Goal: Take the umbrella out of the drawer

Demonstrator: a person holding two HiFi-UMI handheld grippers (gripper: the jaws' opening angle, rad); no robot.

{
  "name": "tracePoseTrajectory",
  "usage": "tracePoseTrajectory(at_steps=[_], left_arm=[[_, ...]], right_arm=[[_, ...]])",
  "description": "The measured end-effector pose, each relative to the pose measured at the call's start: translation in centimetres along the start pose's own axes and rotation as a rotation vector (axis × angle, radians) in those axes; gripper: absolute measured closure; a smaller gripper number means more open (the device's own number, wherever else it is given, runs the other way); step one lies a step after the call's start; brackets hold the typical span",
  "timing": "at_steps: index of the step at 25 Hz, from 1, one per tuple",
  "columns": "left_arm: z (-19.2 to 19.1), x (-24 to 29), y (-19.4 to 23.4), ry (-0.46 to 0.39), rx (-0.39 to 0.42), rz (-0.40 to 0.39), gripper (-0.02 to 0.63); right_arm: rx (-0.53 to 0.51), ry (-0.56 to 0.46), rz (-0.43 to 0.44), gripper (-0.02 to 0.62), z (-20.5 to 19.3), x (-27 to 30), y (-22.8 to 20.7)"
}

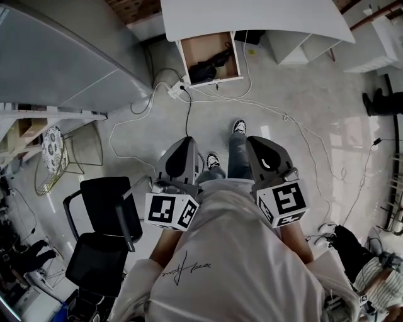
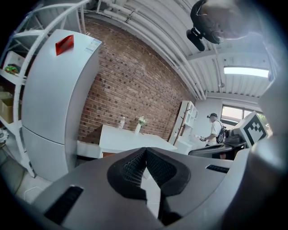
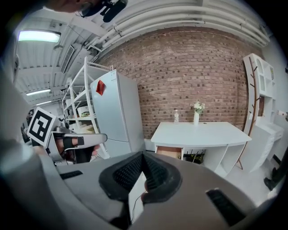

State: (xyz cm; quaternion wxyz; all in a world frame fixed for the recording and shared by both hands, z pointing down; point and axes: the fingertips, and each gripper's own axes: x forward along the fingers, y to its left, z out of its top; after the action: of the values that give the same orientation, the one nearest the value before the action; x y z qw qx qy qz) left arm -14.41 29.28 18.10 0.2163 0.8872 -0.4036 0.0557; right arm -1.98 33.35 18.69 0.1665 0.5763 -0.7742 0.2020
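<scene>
The black umbrella (image 1: 211, 65) lies in an open wooden drawer (image 1: 189, 47) under the white desk (image 1: 252, 19), far ahead of me across the floor. My left gripper (image 1: 184, 141) and right gripper (image 1: 257, 139) are held side by side at waist height, pointing toward the desk and well short of it. In the left gripper view the left gripper (image 2: 146, 151) has its pads together with nothing between them. The right gripper (image 3: 143, 155) is shut and empty too, and the drawer (image 3: 169, 152) shows beyond it under the desk (image 3: 202, 132).
A grey fridge (image 1: 56, 56) stands at the left, with a black office chair (image 1: 104, 233) and wire baskets (image 1: 85, 148) nearer me. Cables and a power strip (image 1: 176, 88) lie on the floor before the drawer. Another person (image 1: 362, 261) is at the lower right.
</scene>
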Motion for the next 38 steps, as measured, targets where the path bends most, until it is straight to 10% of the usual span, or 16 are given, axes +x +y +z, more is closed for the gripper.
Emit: tracePoseTrajectory(at_steps=[24,38], left_arm=[[8.0,21.4,0.8,0.007,0.032,0.182,0.589],[7.5,26.0,2.8,0.028,0.008,0.273,0.589]], right_arm=[[-0.054,-0.021,0.250,0.586,11.1,14.0,-17.6],[-0.136,0.037,0.381,0.586,11.8,19.8,-19.9]])
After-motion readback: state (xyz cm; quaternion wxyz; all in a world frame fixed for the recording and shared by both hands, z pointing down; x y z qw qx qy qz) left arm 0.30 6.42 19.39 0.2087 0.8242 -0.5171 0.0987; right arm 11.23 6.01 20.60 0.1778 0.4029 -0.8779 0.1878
